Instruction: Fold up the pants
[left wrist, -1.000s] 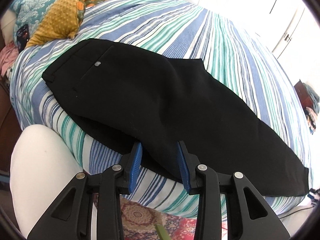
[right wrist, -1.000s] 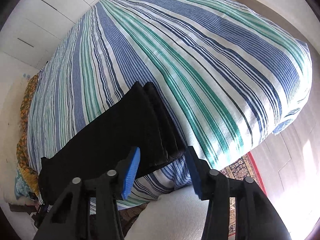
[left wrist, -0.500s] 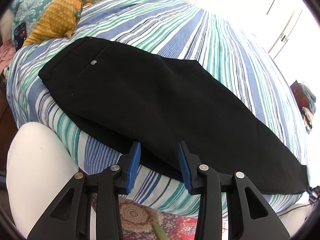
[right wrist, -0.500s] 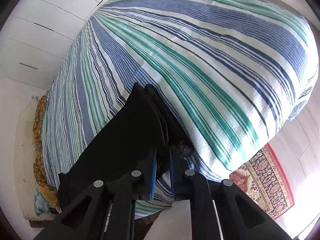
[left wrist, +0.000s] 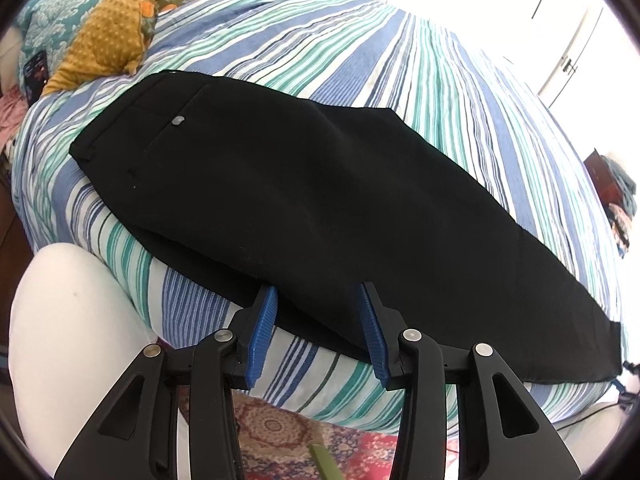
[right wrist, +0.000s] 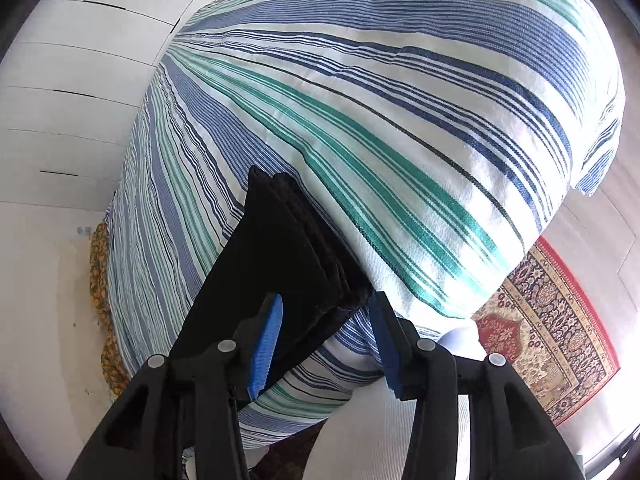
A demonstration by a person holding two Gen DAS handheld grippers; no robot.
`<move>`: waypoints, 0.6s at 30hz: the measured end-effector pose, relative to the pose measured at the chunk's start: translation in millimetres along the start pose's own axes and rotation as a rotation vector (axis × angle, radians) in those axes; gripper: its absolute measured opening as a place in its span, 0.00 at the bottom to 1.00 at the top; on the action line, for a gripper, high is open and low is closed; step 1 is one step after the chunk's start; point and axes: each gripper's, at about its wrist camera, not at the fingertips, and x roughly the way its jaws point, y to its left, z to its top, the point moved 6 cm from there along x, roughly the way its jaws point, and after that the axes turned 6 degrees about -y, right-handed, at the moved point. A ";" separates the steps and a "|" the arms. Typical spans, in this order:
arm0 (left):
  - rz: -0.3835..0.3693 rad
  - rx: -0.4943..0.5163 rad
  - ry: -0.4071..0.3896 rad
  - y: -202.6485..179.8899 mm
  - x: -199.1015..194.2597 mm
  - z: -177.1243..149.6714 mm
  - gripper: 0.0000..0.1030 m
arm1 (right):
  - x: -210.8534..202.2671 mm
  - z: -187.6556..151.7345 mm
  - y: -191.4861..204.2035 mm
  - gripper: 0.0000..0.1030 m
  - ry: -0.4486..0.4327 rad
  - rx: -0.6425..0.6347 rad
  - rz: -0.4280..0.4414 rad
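The black pants (left wrist: 320, 200) lie stretched along the near edge of the striped bed (left wrist: 400, 60), one leg stacked on the other, running from the waistband at the left of the left wrist frame down to the hems at its lower right. That long, flat lay looks deliberate — it leaves both ends free to be lifted and brought together.

The left gripper (left wrist: 316, 320) hovers at the lower centre of its frame over the near edge of the fabric around mid-thigh, its jaws standing wide with nothing between them.

In the right wrist frame the stacked hems (right wrist: 304, 248) sit just left of centre, several dark layers fanned at the end. The right gripper (right wrist: 324, 332) is below them, jaws wide and straddling the near corner of the hems without pinching it (whether a pad brushes the cloth is hard to tell).

My reading: the lengthwise fold is done, and the cross fold — hems carried toward the waistband — is not yet started. All layers need catching together, or the lower leg will lag.
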 end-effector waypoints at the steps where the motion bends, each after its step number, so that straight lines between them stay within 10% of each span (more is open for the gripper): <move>1: 0.000 0.002 -0.001 -0.4 -0.3 -0.1 0.41 | 4.2 2.7 -0.1 0.45 -0.004 -0.004 -0.003; 9: 0.003 -0.012 0.001 0.6 1.2 -0.2 0.42 | 29.6 -4.6 15.4 0.48 0.162 -0.043 0.163; 14: 0.012 0.038 0.001 -9.4 1.6 -1.4 0.43 | 54.6 3.8 4.4 0.74 0.160 0.079 0.153; 15: 0.005 0.033 -0.003 -9.1 -0.8 -0.9 0.43 | 59.1 4.7 5.6 0.71 0.164 0.076 0.146; 17: -0.012 0.014 -0.015 -7.1 -7.1 0.6 0.43 | 60.6 5.2 9.3 0.22 0.158 0.022 0.099; 18: -0.016 0.007 -0.020 -5.9 -10.1 1.0 0.43 | 58.4 4.4 14.2 0.21 0.157 0.005 0.127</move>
